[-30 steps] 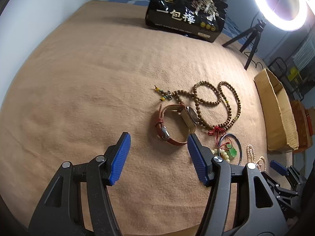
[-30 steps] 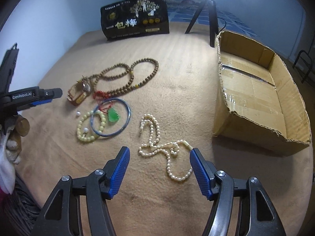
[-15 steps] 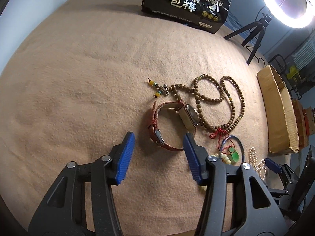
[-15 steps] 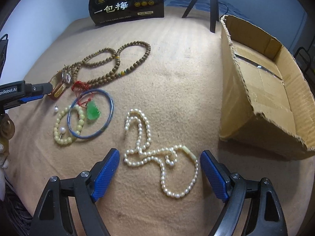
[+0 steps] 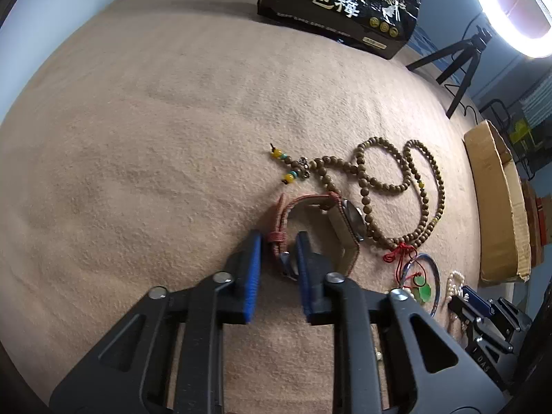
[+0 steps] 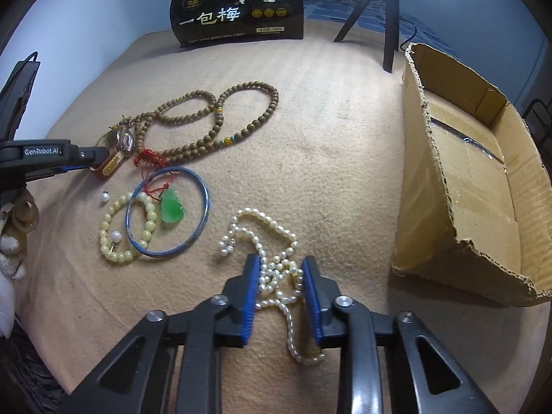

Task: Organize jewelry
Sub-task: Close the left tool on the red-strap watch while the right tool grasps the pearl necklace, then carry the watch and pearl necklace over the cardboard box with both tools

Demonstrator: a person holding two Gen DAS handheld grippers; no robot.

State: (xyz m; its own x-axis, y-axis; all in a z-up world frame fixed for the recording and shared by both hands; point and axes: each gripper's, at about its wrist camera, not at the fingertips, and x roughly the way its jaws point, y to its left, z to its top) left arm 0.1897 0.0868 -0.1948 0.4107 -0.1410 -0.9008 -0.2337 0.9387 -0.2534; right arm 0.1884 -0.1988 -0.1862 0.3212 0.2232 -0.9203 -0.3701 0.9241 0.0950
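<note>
My left gripper [image 5: 277, 243] is shut on the red strap of a wristwatch [image 5: 321, 227] lying on the tan blanket; it also shows in the right wrist view [image 6: 117, 153]. My right gripper [image 6: 280, 269] is shut on a bunched white pearl necklace [image 6: 272, 262]. A long brown bead necklace [image 6: 214, 120] lies behind the watch. A blue bangle [image 6: 167, 212] rings a green pendant [image 6: 171, 206] and overlaps a pale yellow bead bracelet [image 6: 126, 227].
An open cardboard box [image 6: 476, 186] lies on its side at the right. A black printed package [image 6: 238, 3] stands at the back. A black tripod [image 6: 379, 7] stands beside it. Two loose pearls [image 6: 104, 196] lie near the bracelet.
Both grippers moved down and forward and closed: the left onto the watch strap, the right onto the pearl necklace, which is now bunched between the fingers.
</note>
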